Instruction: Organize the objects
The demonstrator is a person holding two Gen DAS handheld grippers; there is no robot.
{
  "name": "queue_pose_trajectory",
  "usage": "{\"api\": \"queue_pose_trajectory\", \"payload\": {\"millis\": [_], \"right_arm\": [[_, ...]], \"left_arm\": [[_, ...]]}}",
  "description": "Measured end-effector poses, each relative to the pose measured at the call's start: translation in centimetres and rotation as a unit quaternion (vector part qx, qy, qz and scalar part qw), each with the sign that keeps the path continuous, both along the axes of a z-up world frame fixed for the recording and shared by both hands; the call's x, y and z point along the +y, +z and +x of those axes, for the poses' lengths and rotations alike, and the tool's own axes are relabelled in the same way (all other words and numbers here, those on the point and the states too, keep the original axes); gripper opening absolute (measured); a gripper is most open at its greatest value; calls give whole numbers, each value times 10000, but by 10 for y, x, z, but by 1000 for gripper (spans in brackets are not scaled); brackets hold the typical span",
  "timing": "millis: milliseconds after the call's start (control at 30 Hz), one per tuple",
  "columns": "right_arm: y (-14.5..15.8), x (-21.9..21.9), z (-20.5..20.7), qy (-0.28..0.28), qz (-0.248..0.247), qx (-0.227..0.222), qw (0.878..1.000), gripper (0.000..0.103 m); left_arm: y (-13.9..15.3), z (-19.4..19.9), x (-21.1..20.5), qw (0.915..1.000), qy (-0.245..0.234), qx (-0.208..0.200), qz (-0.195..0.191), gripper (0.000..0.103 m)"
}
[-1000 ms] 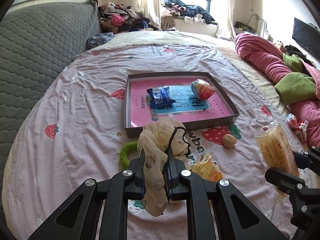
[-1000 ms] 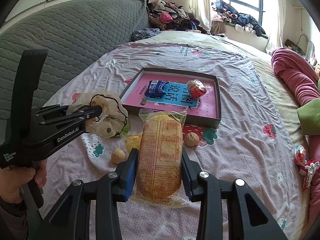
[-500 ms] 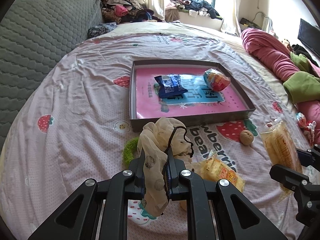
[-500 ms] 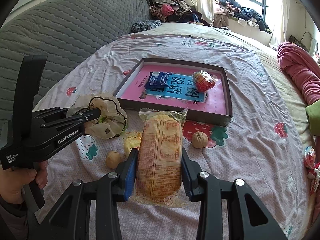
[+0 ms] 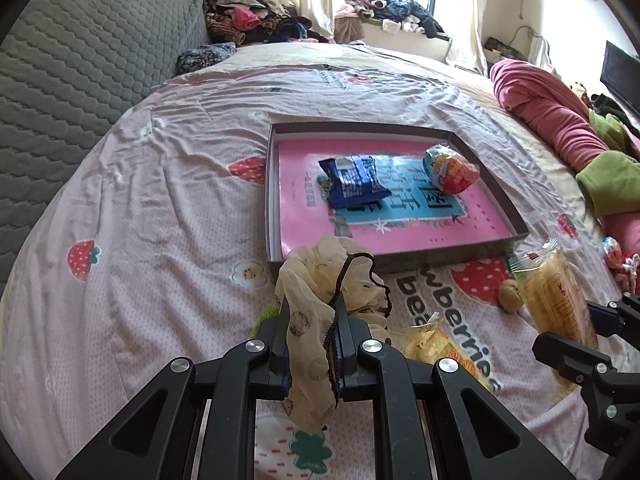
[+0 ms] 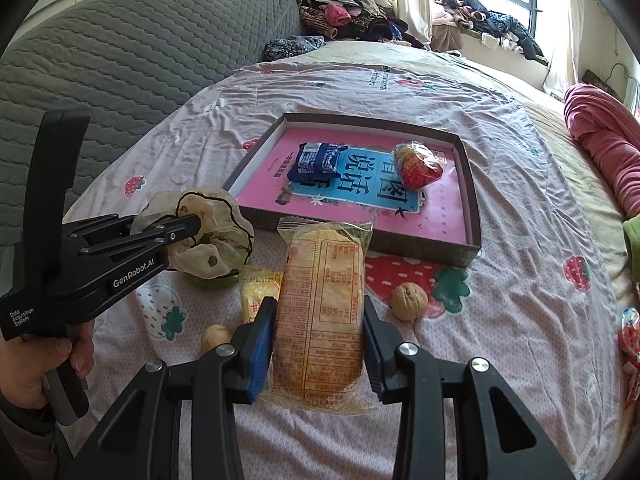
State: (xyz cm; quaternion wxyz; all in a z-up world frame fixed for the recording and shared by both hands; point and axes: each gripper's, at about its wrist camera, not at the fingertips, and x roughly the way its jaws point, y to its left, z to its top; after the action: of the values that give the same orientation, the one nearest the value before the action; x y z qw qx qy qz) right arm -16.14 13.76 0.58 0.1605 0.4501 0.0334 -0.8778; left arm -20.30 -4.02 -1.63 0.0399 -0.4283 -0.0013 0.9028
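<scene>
The left tool [image 5: 311, 332] is clamped together on a cream, dotted, gauzy fabric scrunchie with dark trim [image 5: 320, 280], which bunches above the tips at lower centre of the left wrist view and droops below them. The right tool [image 6: 319, 336] is clamped on a long, clear-wrapped packet of yellow bread or cake [image 6: 320, 312], its two pads pressing the packet's long sides low in the right wrist view.

Beyond both tools, on the pink strawberry-print bedsheet [image 5: 160, 220], lies a shallow dark-walled box with a pink printed bottom [image 6: 470, 184], mid-frame. In it rest a dark blue snack pouch [image 6: 316, 160] and a red-orange wrapped snack [image 6: 418, 166]. Near the box's front wall lie a walnut [image 6: 409, 302] and a small yellow snack packet [image 6: 260, 292].

The scrunchie looks weightless and floppy; any pinch on its bunched middle should hold, though loose folds may snag. The packet seems light, soft and crushable, with slippery film, so a gentle grip across its middle, as now, suits it best.
</scene>
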Motion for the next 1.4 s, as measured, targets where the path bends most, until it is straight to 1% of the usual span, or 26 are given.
{"api": "queue_pose_trajectory", "payload": {"millis": [433, 800, 1033, 1400], "right_arm": [[-3, 7, -29, -42, -26, 26, 10000, 40], [5, 17, -54, -93, -10, 156, 9998, 40], [4, 20, -74, -94, -6, 192, 9998, 40], [-11, 22, -105, -134, 41, 138, 9998, 40]], "left_arm": [[4, -31, 15, 9999, -74, 108, -73, 15], [11, -55, 32, 9996, -142, 233, -68, 15], [8, -71, 40, 9995, -152, 251, -81, 15], [-7, -93, 41, 9998, -71, 199, -67, 15]]}}
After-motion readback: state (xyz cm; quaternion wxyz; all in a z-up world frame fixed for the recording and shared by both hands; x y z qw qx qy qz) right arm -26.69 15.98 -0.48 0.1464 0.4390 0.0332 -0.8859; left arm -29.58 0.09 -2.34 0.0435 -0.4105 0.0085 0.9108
